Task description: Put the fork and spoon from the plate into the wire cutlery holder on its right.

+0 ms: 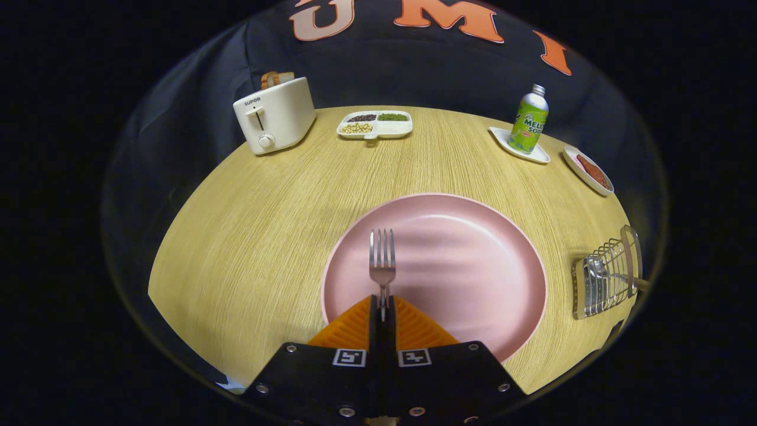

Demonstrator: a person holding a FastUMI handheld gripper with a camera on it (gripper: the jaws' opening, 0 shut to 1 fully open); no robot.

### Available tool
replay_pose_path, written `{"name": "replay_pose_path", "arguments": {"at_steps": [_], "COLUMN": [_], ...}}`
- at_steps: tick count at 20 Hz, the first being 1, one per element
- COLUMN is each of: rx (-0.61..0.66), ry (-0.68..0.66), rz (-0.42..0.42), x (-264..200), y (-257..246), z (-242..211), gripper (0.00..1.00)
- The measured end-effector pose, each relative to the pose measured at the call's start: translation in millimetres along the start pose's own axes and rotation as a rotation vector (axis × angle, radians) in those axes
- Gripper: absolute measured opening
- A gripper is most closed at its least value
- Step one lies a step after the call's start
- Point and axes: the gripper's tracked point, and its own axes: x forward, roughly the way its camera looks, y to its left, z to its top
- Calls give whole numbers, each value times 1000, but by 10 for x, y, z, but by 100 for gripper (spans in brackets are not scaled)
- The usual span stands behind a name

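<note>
My gripper [382,307] is shut on the handle of a metal fork [382,257], both fingers pressed on it. The fork's tines point straight ahead, over the left part of the pink plate [467,278]. I cannot tell whether the fork rests on the plate or hangs just above it. The wire cutlery holder [609,275] stands to the right of the plate near the table's edge. A metal spoon [596,269] lies inside it, its handle sticking out to the right.
A white toaster [275,115] with bread stands at the far left. A divided white dish [374,124] of beans sits at the back middle. A green bottle [528,121] stands on a small white plate; a white dish [588,170] of red food lies beside it.
</note>
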Motion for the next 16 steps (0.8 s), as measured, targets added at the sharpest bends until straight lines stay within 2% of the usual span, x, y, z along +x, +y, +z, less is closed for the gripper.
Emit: {"name": "replay_pose_path", "arguments": {"at_steps": [7,16], "rx": [7,-37], "ry": [-6,-6], "rz": [6,1], "x": [-179,-686], "y": [-161,-616], "z": [95,184], "gripper": [5,5]}}
